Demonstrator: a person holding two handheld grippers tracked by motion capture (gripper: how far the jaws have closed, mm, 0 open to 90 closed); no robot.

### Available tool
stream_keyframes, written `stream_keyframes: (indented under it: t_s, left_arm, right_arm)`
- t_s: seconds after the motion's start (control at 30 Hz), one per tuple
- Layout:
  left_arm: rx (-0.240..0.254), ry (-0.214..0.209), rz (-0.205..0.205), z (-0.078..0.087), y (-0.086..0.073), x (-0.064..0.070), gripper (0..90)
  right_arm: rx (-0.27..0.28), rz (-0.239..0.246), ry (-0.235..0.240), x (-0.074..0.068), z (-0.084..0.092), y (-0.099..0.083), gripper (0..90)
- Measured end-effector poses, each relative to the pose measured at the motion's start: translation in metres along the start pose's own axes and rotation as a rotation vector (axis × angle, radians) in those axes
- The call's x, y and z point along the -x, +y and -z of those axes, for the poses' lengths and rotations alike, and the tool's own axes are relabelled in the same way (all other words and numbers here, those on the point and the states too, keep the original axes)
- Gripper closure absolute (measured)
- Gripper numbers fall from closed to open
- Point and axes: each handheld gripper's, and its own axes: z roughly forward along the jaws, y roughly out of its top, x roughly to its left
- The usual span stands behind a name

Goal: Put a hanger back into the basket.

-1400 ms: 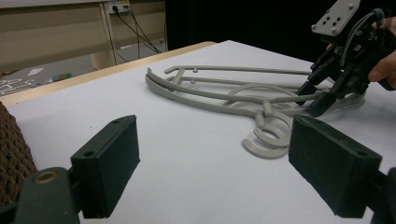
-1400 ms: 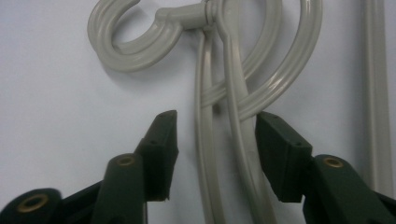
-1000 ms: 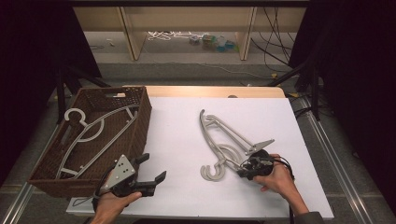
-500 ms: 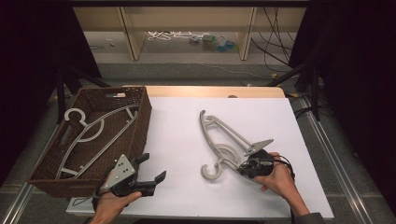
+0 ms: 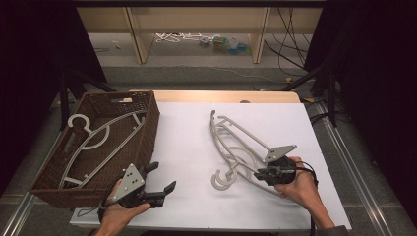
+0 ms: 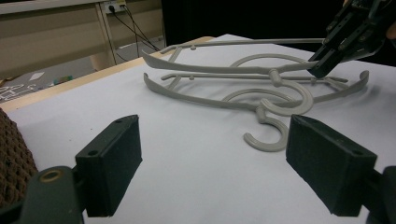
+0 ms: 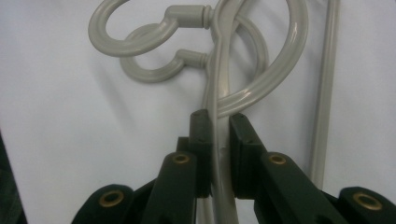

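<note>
The right gripper (image 7: 218,154) clamps the upper hanger (image 7: 219,84) beside its hook. Lift slowly toward the basket (image 5: 147,128); the lower hanger (image 6: 196,95) possibly interlocks. The left gripper (image 6: 212,163) stands open, empty.

On the white worktop (image 5: 187,147) the right gripper (image 5: 260,173), jaws closed, grips the upper of two stacked grey hangers (image 5: 236,142), while the left gripper (image 5: 162,179) stands open beside the wicker basket (image 5: 147,128).

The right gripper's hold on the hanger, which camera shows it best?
The right gripper view: the right gripper has both pads clamped on the hanger arm. The high view shows it small and far; the left gripper view shows it side-on.
</note>
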Motion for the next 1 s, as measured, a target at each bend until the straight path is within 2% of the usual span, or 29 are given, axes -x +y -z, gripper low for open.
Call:
stream_keyframes:
  t_s: [0.13, 0.17, 0.23, 0.3, 0.33, 0.37, 0.4, 0.47, 0.53, 0.57, 0.63, 0.73, 0.77, 0.87, 0.93, 1.0]
  left_arm:
    - [0.002, -0.003, -0.002, -0.004, 0.001, 0.001, 18.3]
    - [-0.006, -0.001, -0.018, -0.005, 0.002, 0.001, 19.1]
    - [-0.015, -0.001, -0.037, -0.008, 0.003, 0.002, 20.0]
    - [-0.034, 0.019, -0.071, -0.010, 0.008, 0.001, 20.6]
    - [-0.043, 0.027, -0.076, -0.011, 0.010, 0.000, 21.5]
    - [-0.048, 0.029, -0.058, -0.012, 0.013, -0.001, 22.5]
    - [-0.044, 0.033, -0.059, -0.013, 0.015, -0.002, 22.8]
    - [-0.043, 0.041, -0.089, -0.015, 0.022, -0.003, 23.2]
    - [-0.059, 0.027, -0.091, -0.018, 0.028, -0.002, 24.9]
    - [-0.070, 0.018, -0.112, -0.022, 0.034, -0.001, 26.2]
    - [-0.075, 0.012, -0.128, -0.024, 0.037, -0.001, 26.2]
    - [-0.108, 0.004, -0.160, -0.032, 0.043, 0.001, 26.3]
    - [-0.123, 0.010, -0.164, -0.035, 0.045, 0.002, 26.5]
    - [-0.136, -0.005, -0.188, -0.042, 0.050, 0.003, 26.1]
    - [-0.134, -0.007, -0.200, -0.048, 0.054, 0.003, 25.7]
    - [-0.136, -0.012, -0.221, -0.052, 0.058, 0.002, 25.0]
  right_arm:
    - [0.019, 0.024, 0.013, -0.004, 0.003, 0.002, 81.9]
    - [0.035, 0.027, 0.018, -0.006, 0.003, 0.003, 81.9]
    - [0.027, 0.046, 0.041, -0.010, 0.006, 0.005, 81.9]
    - [0.027, 0.044, 0.038, -0.013, 0.007, 0.006, 81.9]
    - [0.039, 0.049, 0.034, -0.015, 0.007, 0.006, 81.9]
    - [0.043, 0.059, 0.038, -0.017, 0.008, 0.007, 81.9]
    - [0.048, 0.069, 0.049, -0.018, 0.008, 0.008, 81.9]
    - [0.047, 0.068, 0.045, -0.020, 0.009, 0.008, 81.9]
    - [0.030, 0.078, 0.059, -0.022, 0.011, 0.009, 81.9]
    - [0.041, 0.084, 0.065, -0.025, 0.010, 0.010, 82.0]
    - [0.029, 0.093, 0.064, -0.026, 0.012, 0.011, 81.9]
    - [0.032, 0.103, 0.076, -0.030, 0.012, 0.013, 82.0]
    - [0.057, 0.118, 0.075, -0.032, 0.010, 0.014, 81.9]
    - [0.052, 0.120, 0.061, -0.034, 0.012, 0.015, 82.0]
    - [0.048, 0.132, 0.086, -0.035, 0.013, 0.017, 82.0]
    - [0.042, 0.121, 0.078, -0.038, 0.015, 0.018, 81.9]
